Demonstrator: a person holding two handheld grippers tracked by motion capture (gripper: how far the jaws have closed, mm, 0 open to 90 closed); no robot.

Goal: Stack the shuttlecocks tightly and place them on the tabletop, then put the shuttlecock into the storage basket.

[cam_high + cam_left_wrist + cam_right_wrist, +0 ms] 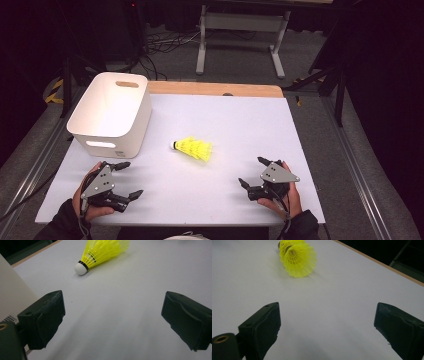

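Both jaws wide, shuttlecock (192, 148) btwn grippers, untouched.

Overhead view faces forward; both low tool views share the shuttlecock (192, 148).

This looks like a lab or test room set up for recording — not a home or a shop. A white-topped table (225, 130) with a bare wooden edge stands on grey carpet, and black curtains (385, 75) close off both sides, leaving the surroundings dark. Loose cables (165, 42) trail over the floor behind the table, near the legs of a grey metal frame (240, 30) — the base of another bench or stand. Black stand legs (320, 80) are braced on the floor, with yellow-and-black tape (54, 92) marking the carpet at the left. Metal rails (360, 175) run along the floor on either side of the table.
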